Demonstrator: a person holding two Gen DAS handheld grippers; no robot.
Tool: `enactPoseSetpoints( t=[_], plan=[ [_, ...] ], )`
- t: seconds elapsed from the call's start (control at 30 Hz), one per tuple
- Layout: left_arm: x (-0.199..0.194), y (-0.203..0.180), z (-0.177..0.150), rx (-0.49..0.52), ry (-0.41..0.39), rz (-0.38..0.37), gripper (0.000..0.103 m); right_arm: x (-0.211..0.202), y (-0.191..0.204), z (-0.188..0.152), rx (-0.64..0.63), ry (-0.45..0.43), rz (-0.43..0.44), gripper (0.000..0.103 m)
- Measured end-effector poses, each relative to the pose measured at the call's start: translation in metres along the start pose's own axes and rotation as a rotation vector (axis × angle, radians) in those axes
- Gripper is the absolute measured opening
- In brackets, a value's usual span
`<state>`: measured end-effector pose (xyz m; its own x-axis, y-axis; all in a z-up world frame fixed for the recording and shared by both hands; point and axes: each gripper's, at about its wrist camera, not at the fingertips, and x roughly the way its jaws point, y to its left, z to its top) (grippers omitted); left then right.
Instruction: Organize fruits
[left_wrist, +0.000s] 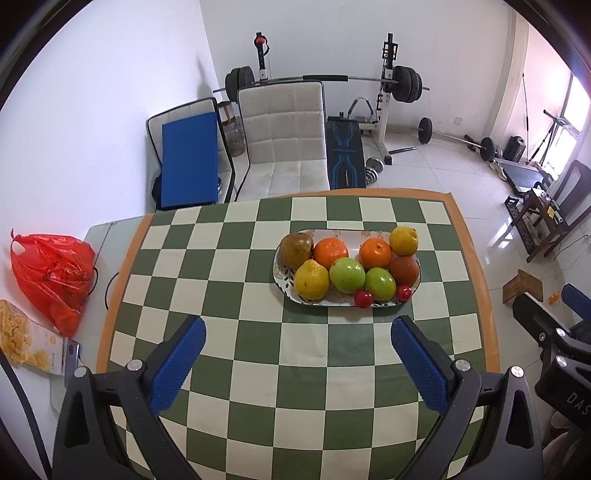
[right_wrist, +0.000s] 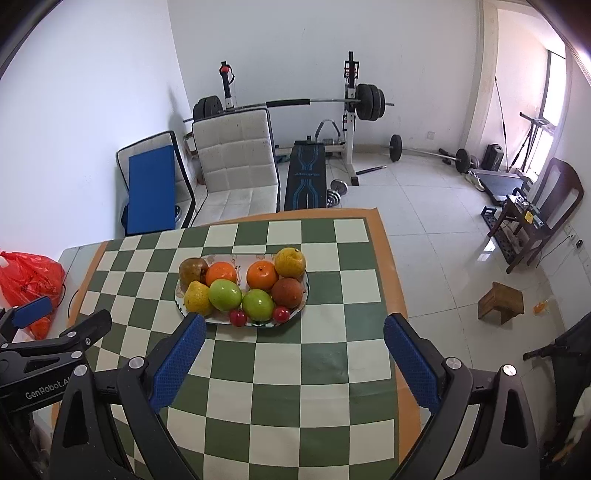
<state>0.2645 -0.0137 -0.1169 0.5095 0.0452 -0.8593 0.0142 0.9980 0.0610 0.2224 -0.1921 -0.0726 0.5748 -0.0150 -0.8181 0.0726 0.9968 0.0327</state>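
An oval patterned plate (left_wrist: 369, 234) (right_wrist: 243, 260) stands on the green and cream checked tablecloth (left_wrist: 258, 332) (right_wrist: 295, 369). It holds two oranges (left_wrist: 330, 252) (right_wrist: 262, 275), two green apples (left_wrist: 347, 274) (right_wrist: 225, 294), two yellow pears (left_wrist: 311, 279) (right_wrist: 290, 262), brown fruits (left_wrist: 295, 245) (right_wrist: 287, 292) and two small red fruits (left_wrist: 363, 298) (right_wrist: 238, 317). My left gripper (left_wrist: 298, 341) is open and empty, above the cloth in front of the plate. My right gripper (right_wrist: 294, 339) is open and empty, in front and right of the plate. The left gripper also shows in the right wrist view (right_wrist: 55, 332).
A red plastic bag (left_wrist: 51, 277) (right_wrist: 29, 277) and a snack packet (left_wrist: 26, 343) lie at the table's left. A white chair (left_wrist: 284, 140), a blue pad (left_wrist: 188, 162) and a weight bench (left_wrist: 347, 147) stand behind. A wooden stool (right_wrist: 500, 301) is on the floor at the right.
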Motion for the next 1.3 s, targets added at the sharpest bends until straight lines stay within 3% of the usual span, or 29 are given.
enactPoseSetpoints(
  t=[0.27,1.3],
  plan=[
    [0.007,0.003,0.002,-0.004,0.008,-0.002,0.103,0.017,0.001,-0.002,0.000,0.026,0.002,0.099],
    [0.004,0.005,-0.002,-0.010,-0.017,-0.002,0.103,0.016,0.004,-0.011,-0.002,0.021,0.008,0.099]
  ],
)
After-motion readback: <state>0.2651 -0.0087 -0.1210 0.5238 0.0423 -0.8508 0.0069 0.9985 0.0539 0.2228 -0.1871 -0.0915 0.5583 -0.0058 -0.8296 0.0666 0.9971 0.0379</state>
